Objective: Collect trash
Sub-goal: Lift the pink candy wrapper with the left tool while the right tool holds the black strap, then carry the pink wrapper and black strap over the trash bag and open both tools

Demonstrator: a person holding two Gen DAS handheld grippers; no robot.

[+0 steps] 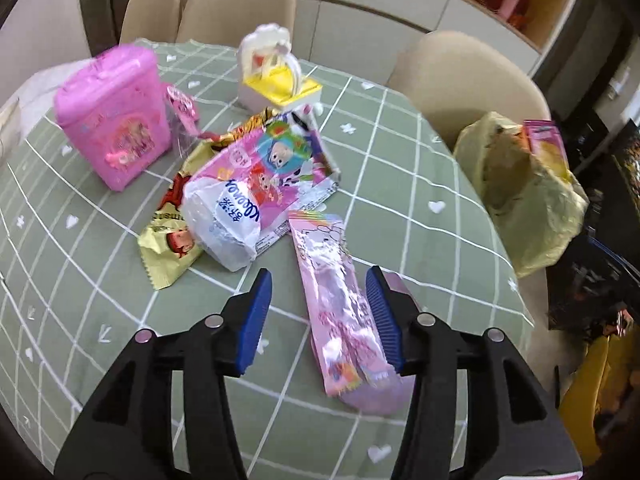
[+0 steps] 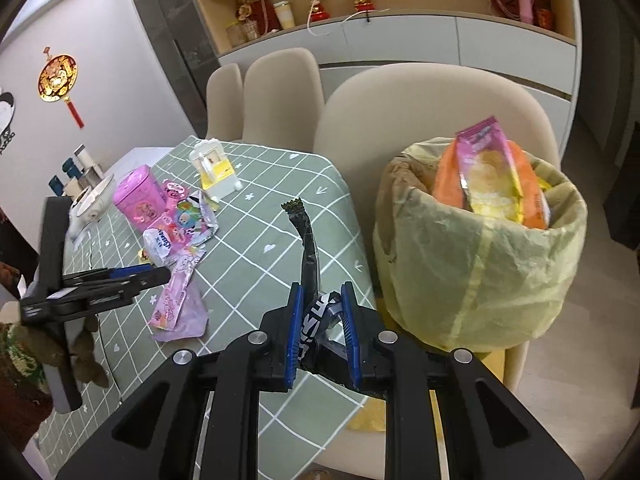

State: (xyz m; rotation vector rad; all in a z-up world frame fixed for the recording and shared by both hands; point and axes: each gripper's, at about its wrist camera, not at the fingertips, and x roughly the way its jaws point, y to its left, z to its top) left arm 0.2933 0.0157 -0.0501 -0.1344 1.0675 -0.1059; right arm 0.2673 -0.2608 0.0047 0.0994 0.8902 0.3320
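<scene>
The lined yellow-green plastic trash bin stands just beyond the green checked tablecloth. Well left of that bin, the long glossy pink wrapper lies lengthwise between the left gripper's half-open jaws, untouched. The right gripper, nearer the bin, pinches a crumpled black wrapper.

A pink toy case stands upper left on the green checked tablecloth — a white-and-yellow toy behind it. Beige chairs line the far edge; a red-gold wall ornament hangs upper left.
</scene>
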